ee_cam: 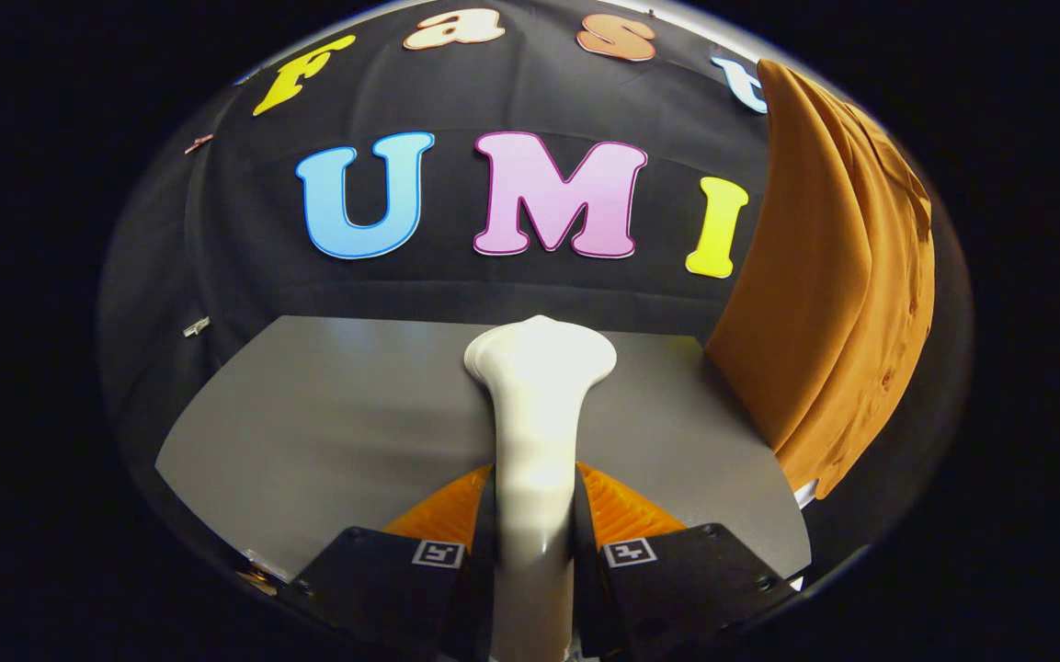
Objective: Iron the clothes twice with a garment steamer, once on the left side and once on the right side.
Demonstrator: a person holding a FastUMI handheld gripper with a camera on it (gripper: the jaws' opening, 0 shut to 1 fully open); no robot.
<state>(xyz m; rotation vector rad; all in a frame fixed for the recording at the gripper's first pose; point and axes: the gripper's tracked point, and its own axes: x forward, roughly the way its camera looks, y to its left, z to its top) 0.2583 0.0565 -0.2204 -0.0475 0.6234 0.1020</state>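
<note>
Tongs [534,542] clamped on steamer [539,405] handle, both fingers pressing, centre bottom of frame. Head over grey bench [309,432]. Likely rigid, smooth, top-heavy; grip mid-handle sound. Shirt [824,303] hanging right of frame, soft, light, liable to sway. 0 of 2 passes evident.

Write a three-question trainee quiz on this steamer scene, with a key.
1. True or false: the gripper is shut on the white garment steamer.
2. The orange garment hangs: A) between the jaws, B) beyond the steamer to its right, C) flat on the grey table.
3. Fill in: the steamer's wide head points away from the gripper, toward the ____ cloth wall.

Key: 1 true; 2 B; 3 black.
</note>
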